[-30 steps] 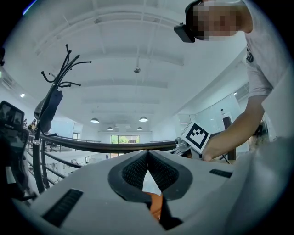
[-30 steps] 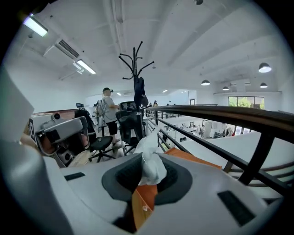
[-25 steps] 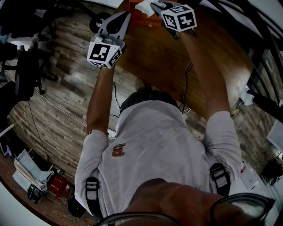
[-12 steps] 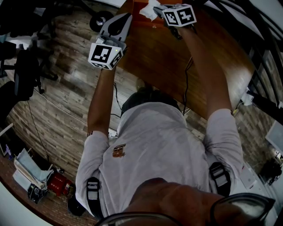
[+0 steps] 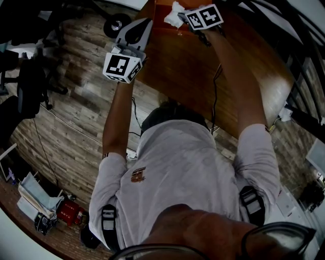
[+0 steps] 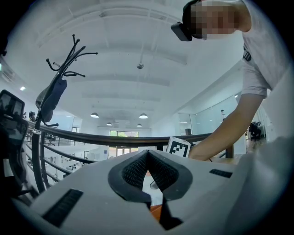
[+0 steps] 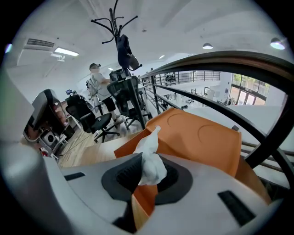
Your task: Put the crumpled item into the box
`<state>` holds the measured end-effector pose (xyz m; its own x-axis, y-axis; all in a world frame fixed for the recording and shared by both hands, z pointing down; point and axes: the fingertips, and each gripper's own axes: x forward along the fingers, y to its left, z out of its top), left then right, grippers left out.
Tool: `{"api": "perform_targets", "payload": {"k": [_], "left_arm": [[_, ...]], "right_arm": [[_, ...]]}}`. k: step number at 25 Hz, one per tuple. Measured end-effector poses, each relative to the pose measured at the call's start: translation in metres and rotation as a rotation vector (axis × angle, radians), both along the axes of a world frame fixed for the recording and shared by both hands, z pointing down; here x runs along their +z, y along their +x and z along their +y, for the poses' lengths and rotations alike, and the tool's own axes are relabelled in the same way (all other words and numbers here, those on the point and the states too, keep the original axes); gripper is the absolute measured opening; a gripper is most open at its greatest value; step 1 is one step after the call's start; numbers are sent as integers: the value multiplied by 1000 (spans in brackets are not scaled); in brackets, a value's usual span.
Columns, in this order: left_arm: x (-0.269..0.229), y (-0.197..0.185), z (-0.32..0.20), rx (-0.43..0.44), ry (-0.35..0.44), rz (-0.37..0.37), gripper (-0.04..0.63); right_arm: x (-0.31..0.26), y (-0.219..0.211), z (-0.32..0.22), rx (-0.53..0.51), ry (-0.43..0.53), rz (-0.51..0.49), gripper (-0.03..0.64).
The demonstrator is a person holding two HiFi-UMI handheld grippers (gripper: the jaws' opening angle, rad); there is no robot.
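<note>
The crumpled item (image 7: 149, 158) is a wad of white paper, pinched between the pads of my right gripper (image 7: 146, 176), which is shut on it. Just beyond the jaws lies the orange box (image 7: 202, 137), its flap raised behind the wad. In the head view the white wad (image 5: 174, 15) hangs at the box's (image 5: 161, 6) near edge, at the far end of the brown table (image 5: 203, 71). My left gripper (image 5: 138, 25) hovers at the table's left edge, apart from the box. Its jaws (image 6: 148, 167) are shut with nothing between them.
A black cable (image 5: 214, 96) runs across the table. A dark railing (image 7: 216, 62) curves behind the box. Office chairs (image 7: 98, 121) and a coat stand (image 7: 120, 41) are on the wooden floor (image 5: 76, 101) to the left.
The right gripper has shifted a little with the wad, which now shows lower against the box's near edge. The left gripper has barely moved.
</note>
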<state>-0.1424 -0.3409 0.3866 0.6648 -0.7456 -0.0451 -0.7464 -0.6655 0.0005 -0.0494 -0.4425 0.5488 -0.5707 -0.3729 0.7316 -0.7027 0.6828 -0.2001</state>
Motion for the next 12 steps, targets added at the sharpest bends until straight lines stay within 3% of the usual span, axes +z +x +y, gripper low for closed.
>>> {"api": "perform_targets", "payload": {"k": [12], "left_arm": [[9,-6,3,4,-15,-6,20]], "right_arm": [[29,5,-3,17,-75,72,66]]}}
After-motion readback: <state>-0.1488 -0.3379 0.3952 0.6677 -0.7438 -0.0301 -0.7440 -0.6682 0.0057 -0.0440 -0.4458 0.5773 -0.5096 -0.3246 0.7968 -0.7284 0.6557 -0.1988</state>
